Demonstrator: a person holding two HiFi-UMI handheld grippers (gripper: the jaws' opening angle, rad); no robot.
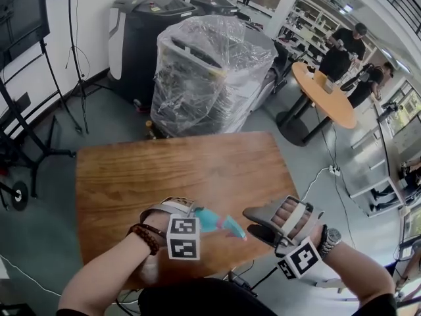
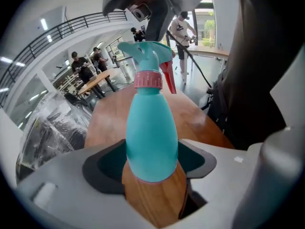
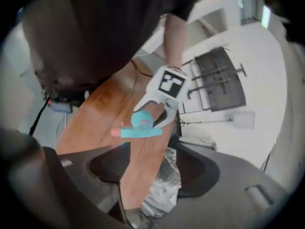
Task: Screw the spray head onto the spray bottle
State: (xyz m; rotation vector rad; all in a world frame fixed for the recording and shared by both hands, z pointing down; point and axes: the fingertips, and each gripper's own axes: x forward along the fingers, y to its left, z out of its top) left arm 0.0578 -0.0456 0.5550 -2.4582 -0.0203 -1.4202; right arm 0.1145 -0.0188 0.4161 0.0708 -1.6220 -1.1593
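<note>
A teal spray bottle (image 2: 151,137) lies between the jaws of my left gripper (image 2: 151,167), which is shut on its body. On its neck sits a pink collar (image 2: 147,80), topped by the teal spray head (image 2: 145,51) with a red trigger (image 2: 167,76). In the head view, my left gripper (image 1: 197,217) holds the bottle (image 1: 209,219) level above the near edge of the wooden table (image 1: 177,170), nozzle end (image 1: 235,228) pointing right. My right gripper (image 1: 255,220) stands open just right of the spray head, apart from it. In the right gripper view, the right gripper (image 3: 155,168) faces the spray head (image 3: 140,128) end-on with nothing between its jaws.
Beyond the table stand a plastic-wrapped machine (image 1: 210,71) and dark bins (image 1: 141,38). Black stands (image 1: 75,64) line the left wall. Several people are at a round table (image 1: 325,91) at the back right. Cables lie on the floor to the right.
</note>
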